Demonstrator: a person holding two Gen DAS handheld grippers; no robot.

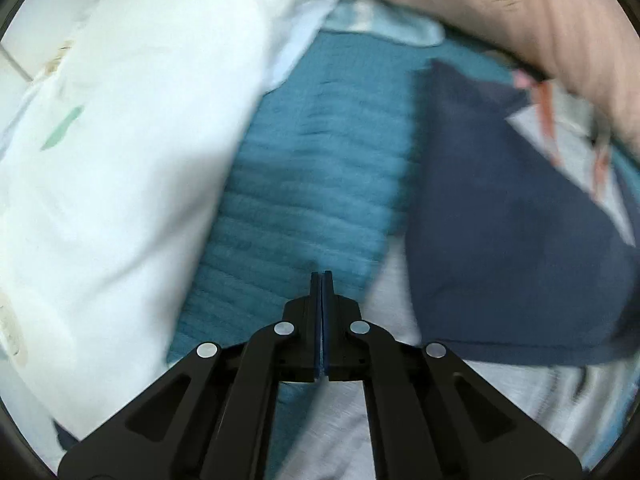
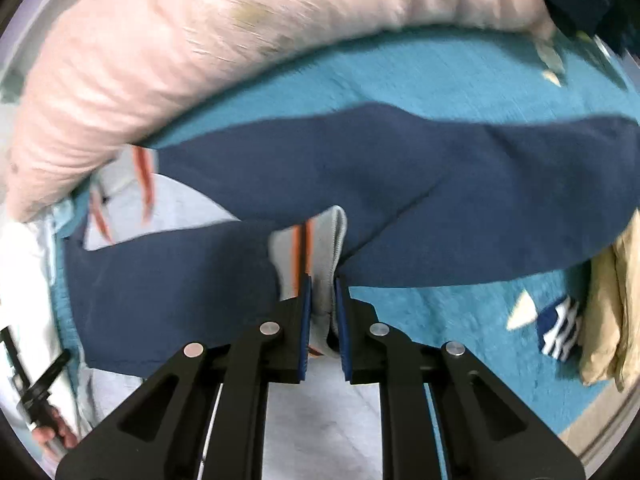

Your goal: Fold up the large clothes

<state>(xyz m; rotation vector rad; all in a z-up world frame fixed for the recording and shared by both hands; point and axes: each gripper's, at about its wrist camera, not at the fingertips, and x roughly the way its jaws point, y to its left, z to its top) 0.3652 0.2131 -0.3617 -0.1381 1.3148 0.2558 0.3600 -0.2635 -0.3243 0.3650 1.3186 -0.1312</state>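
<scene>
Pointing down: both grippers, over teal bedspread (image 1: 304,184).
Left gripper (image 1: 322,276): clenched, empty.
Right gripper (image 2: 322,284): clamping grey cuff (image 2: 320,240).
Garment (image 2: 400,184): navy, grey panels, orange stripes, rumpled.

Navy blue garment (image 2: 400,168) with light grey panels and orange stripes at centre of the right wrist view. Teal ribbed blanket (image 1: 296,184) underneath. Pale pink cushion (image 2: 168,60) across the top. White pillow (image 1: 120,160) with small green mark at left. Beige cloth (image 2: 612,300) and blue-white striped item (image 2: 560,332) at right. Black grippers, blue pads (image 2: 306,320).
</scene>
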